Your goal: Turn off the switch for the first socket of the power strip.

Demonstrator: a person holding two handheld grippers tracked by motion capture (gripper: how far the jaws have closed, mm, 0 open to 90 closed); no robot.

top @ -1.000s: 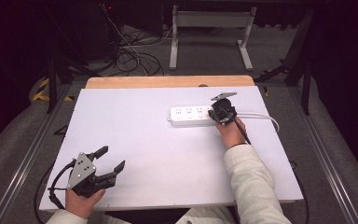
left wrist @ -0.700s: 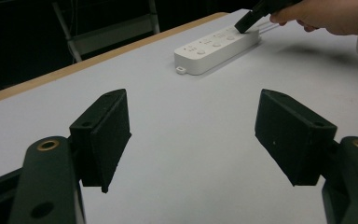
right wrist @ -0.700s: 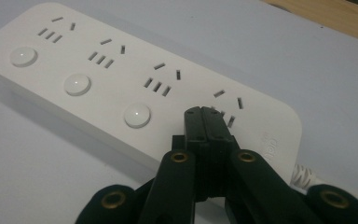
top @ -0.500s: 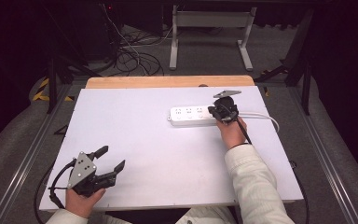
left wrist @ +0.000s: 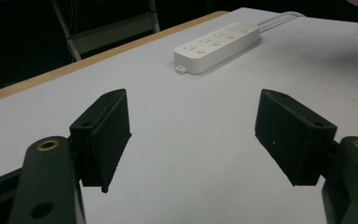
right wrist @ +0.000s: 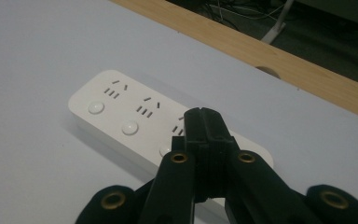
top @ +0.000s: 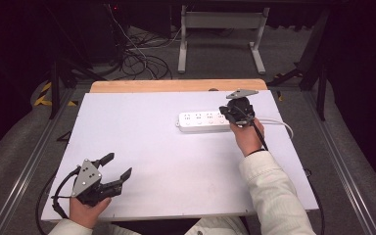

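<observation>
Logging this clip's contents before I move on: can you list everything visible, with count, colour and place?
power strip: one, white, far right part of the table, its cable trailing right
table: one, white top with wooden far edge
floor cables: several, dark and white, beyond the table
metal stand: one, grey, behind the table
left hand-held gripper: one, black, near left corner, jaws open
right hand-held gripper: one, black, shut, over the strip's right end

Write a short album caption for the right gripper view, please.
Shut right gripper poised over a white power strip on a white table.
</observation>
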